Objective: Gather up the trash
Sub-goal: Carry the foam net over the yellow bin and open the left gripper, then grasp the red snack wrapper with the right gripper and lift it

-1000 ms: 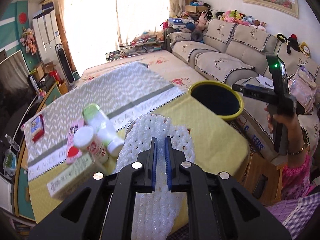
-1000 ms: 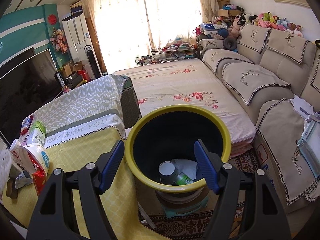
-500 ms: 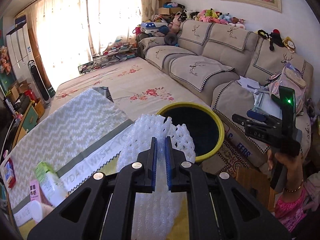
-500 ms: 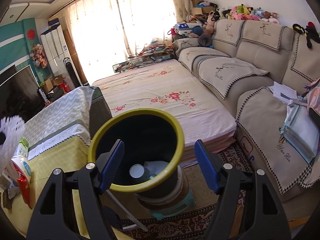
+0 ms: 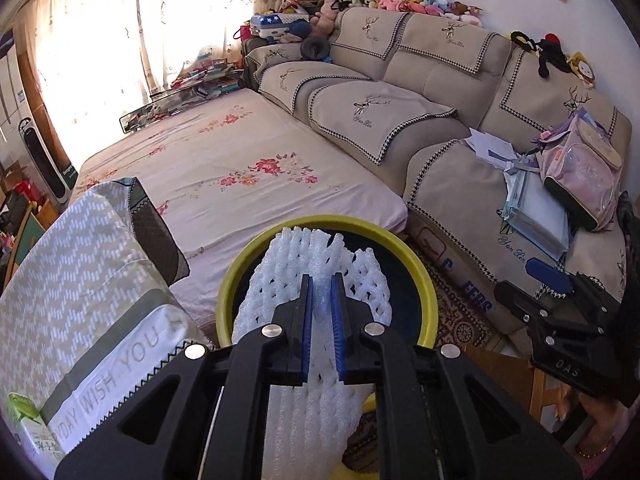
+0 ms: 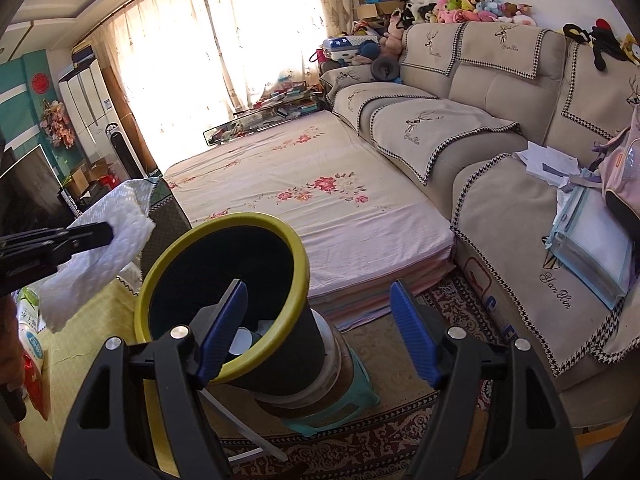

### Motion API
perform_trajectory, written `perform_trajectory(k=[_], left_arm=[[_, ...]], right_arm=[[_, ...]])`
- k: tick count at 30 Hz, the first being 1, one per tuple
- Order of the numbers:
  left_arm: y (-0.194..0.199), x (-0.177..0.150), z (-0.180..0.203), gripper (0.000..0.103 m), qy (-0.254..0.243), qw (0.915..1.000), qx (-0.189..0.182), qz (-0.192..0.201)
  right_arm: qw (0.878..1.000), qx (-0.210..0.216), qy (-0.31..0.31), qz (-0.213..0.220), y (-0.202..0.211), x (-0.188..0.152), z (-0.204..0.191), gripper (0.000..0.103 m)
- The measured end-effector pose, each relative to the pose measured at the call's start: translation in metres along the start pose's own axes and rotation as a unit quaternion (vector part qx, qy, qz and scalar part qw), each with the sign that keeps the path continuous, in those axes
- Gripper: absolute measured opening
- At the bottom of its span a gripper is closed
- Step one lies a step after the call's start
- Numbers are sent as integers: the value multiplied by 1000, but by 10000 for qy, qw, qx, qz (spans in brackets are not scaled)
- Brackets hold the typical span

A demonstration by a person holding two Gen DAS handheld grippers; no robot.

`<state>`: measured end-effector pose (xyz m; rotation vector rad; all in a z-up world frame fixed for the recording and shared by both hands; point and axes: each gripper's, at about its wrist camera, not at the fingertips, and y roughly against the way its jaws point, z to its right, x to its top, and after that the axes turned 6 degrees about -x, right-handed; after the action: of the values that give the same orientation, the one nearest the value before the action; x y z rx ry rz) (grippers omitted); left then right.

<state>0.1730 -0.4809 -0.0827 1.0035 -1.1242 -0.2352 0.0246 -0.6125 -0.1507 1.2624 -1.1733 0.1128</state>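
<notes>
Left wrist view: the left gripper (image 5: 321,300) has its jaws clenched on a white foam net (image 5: 316,280), whose upper end stands in front of the mouth of a black bin with a yellow rim (image 5: 256,248). The bin stands between a table under a patterned cloth (image 5: 72,280) on the left and a beige sofa (image 5: 440,112) on the right. A flowered mattress (image 5: 240,160) lies behind the bin. The right gripper (image 5: 560,304) appears at the right edge.

Right wrist view: the right gripper (image 6: 320,328) has its jaws released and spread wide, grasping nothing. The bin (image 6: 224,292) stands on a teal stool (image 6: 340,408), and some trash (image 6: 244,338) lies at its bottom. The left gripper (image 6: 60,244) holds the foam net (image 6: 100,256) at the left, beside and above the bin's rim.
</notes>
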Motion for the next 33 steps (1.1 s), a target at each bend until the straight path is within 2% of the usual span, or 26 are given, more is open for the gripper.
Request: perform_trajectory(k=[2,4,8,13,20,22,26,28,33], left_arm=[[-12,4,2,17,60,10000,55,31],[-21,5,0,29,110,9998,135,28],[-27,4,-5,31,215,9996,167,6],[-6,-5,-8,35,231,9993,253,137],[67,-32,-13,43,412,9971,189,610],[93,-44,-14,52,421,9957,255,780],[147,-71,-23,63,460,9918,502,1080],[175,-88,-31,72,555,9884,657,1249],[240,-139,-61,83,897,9777,1161,1501]], right_arm=[[10000,-13,-14,-32,-3,0,2,71],[10000,-17,-22,-52,-5,1,4,71],[10000,-22,-28,-63,-7,2,7,71],[10000,-7,-16,-61,-6,2,6,72],[9998,103,146,-29,3,0,-10,73],[9996,157,225,-13,7,-2,-19,74],[9988,280,410,9,16,-6,-40,74],[9979,366,535,14,21,-9,-54,75],[9927,700,983,-17,34,-22,-100,76]])
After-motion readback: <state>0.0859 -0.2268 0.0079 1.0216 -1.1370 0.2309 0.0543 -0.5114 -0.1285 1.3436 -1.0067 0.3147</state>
